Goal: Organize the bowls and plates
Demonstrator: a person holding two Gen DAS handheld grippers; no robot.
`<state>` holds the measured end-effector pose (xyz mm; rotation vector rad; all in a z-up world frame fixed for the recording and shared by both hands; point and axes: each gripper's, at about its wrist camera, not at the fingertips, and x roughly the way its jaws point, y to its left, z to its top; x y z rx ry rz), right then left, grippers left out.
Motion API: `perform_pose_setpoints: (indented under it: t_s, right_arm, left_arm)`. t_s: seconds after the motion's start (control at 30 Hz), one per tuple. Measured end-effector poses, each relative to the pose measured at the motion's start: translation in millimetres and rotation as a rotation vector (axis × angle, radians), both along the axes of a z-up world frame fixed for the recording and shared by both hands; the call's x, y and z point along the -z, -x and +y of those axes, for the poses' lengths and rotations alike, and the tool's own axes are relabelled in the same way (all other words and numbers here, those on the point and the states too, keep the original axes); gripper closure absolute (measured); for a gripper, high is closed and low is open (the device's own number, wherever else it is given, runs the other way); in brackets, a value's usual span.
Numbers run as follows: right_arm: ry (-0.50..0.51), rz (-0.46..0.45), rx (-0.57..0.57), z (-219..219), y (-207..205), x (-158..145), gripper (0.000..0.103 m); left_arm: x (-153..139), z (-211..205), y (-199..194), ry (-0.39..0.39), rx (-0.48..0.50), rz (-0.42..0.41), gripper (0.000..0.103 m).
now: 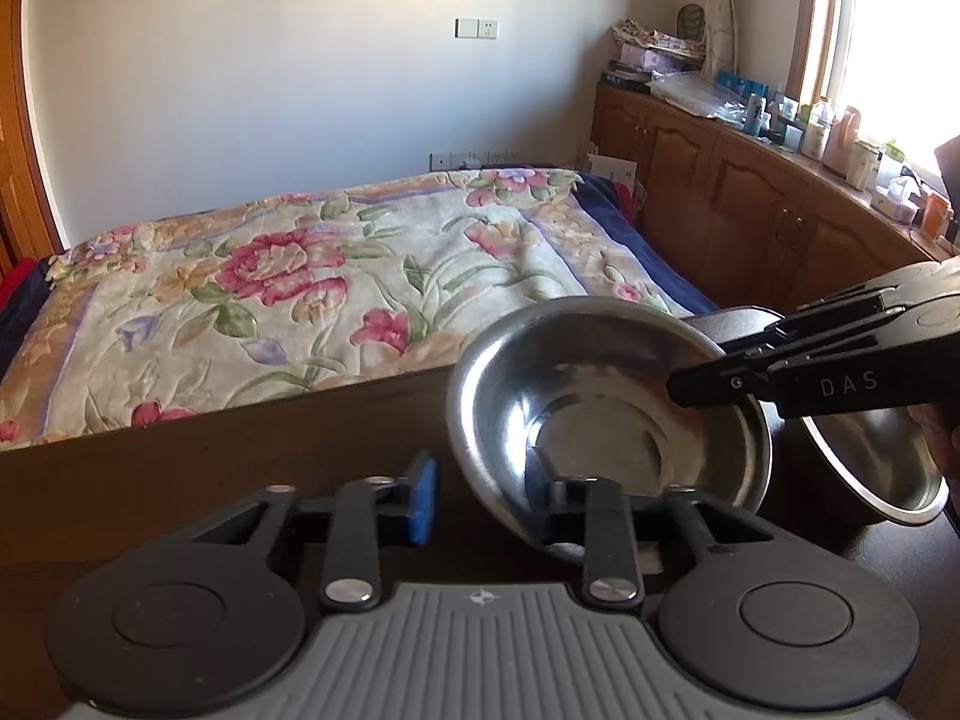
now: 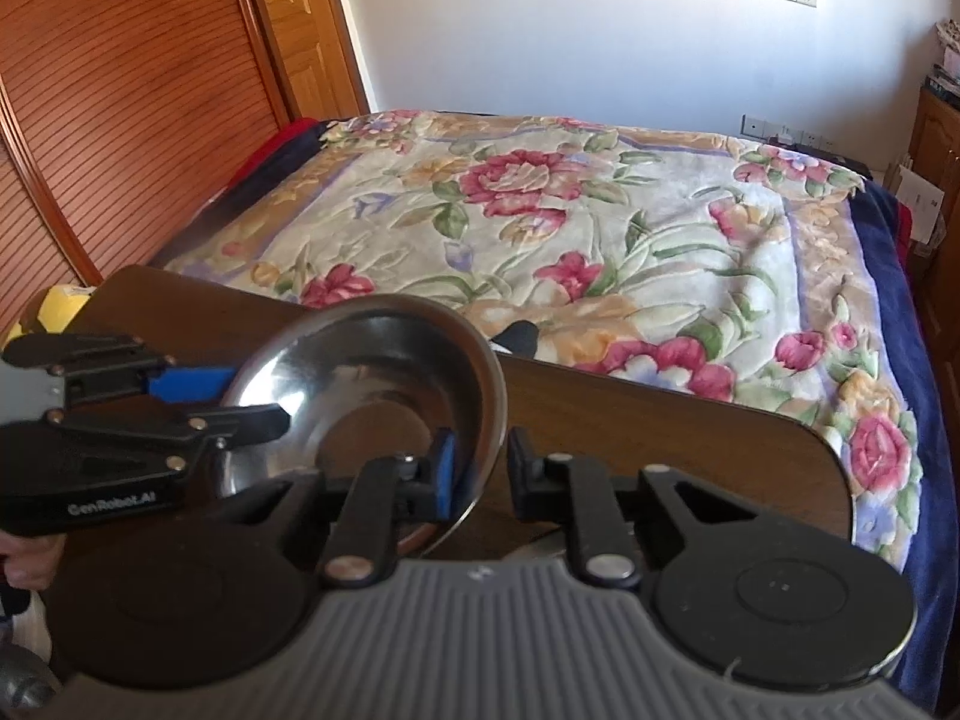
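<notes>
Ribbed grey housing and black linkages of the left gripper (image 1: 489, 495) fill the near edge of the left wrist view, its jaws spread wide, the blue pad (image 1: 423, 501) on the left well apart from the right finger, which sits against the near rim of a steel bowl (image 1: 600, 414). That bowl is seen tilted, its mouth turned toward the near left, lifted over the dark wooden table (image 1: 210, 468). It straddles the right finger only; it is not pinched between both.

From the right wrist view the same bowl (image 2: 372, 396) is shown with its right-hand rim passing between the fingers of the right gripper (image 2: 480, 468), one blue pad inside the wall and the black finger outside. A gap is visible there, so whether the rim is truly clamped cannot be told. The opposite rim is met by the left tool, entering from the far left.

A second steel bowl (image 1: 870, 456) lies to the right, just beside and partly behind the first, tilted on the table, with a dark round object behind it that cannot be identified.

The coming move is judged to turn on this: the second bowl lies to the right, nearer the right gripper, so nesting would be carried rightward and down.

Beyond the table a floral bedspread (image 1: 300, 276) is spread, with wooden cabinets (image 1: 750, 198) along the far right
</notes>
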<state>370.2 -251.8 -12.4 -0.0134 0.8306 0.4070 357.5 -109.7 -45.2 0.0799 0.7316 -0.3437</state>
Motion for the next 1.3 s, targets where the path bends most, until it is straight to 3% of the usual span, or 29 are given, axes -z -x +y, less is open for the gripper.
perform_pose_setpoints:
  t_s: [0.27, 0.87, 1.3]
  right_arm:
    - [-0.034, -0.015, 0.019, 0.7, 6.8, -6.8, 0.091]
    - [-0.05, -0.159, 0.053, -12.0, 59.6, -72.4, 0.091]
    - [-0.039, -0.234, 0.066, -9.8, 117.7, -97.7, 0.091]
  left_arm:
    - [-17.2, 4.7, 13.5, 0.012, -0.012, -0.023, 0.088]
    - [-83.8, -3.0, 77.8, 0.027, 0.038, -0.182, 0.088]
    - [-109.2, 4.4, 143.1, 0.037, 0.067, -0.255, 0.088]
